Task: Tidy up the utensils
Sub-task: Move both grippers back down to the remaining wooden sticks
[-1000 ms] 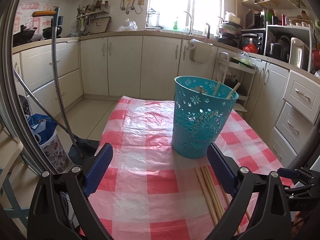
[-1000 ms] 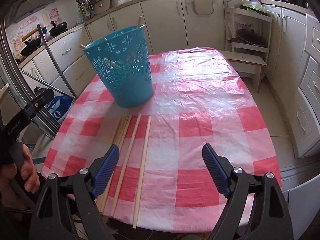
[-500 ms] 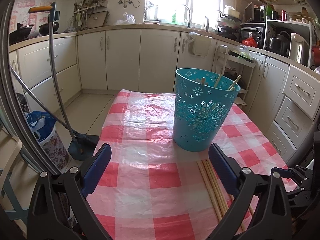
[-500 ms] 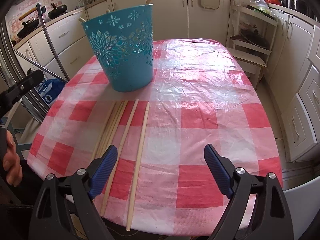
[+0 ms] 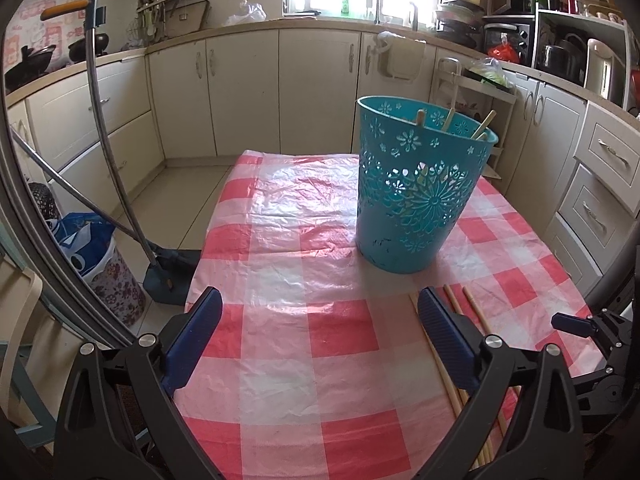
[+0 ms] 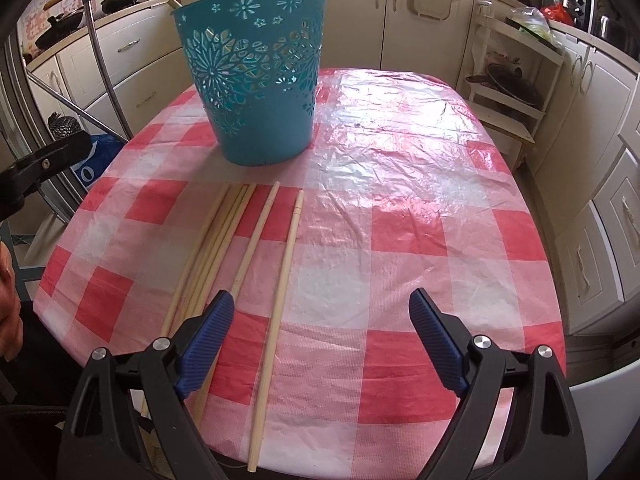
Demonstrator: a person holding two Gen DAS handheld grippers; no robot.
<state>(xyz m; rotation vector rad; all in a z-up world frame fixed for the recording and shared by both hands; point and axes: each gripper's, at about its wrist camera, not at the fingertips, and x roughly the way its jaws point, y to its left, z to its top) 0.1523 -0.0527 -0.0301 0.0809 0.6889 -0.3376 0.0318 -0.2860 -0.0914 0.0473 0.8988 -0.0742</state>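
While I held both grippers low over the counter (image 6: 400, 184) with its red-and-white checked plastic cloth, the right gripper (image 6: 320, 320) had its blue fingers (image 6: 208, 336) spread wide with nothing between them but cloth and the lower stretch of one wooden chopstick (image 6: 280, 280), which no pad touched. That chopstick lay alone; another single one (image 6: 256, 240) ran just beside it on the left, passing under the left finger in the picture, and further left a bundle of chopsticks (image 6: 208, 248) lay close together, all pointing roughly toward the teal bucket (image 6: 260, 80). The bucket stood upright on the cloth just beyond the far tips of the chopsticks, its wall cut through with flower patterns, and a few wooden sticks (image 5: 450, 118) leaned inside it with their ends above the rim. From my left wrist view, the left gripper (image 5: 320, 332) was likewise wide apart and empty, hovering over bare cloth, with the bucket ahead and to the right and the loose chopsticks partly hidden behind its right finger (image 5: 444, 336). Part of the other gripper's frame showed at the right edge, and cream kitchen cabinets (image 5: 240, 88) ran behind
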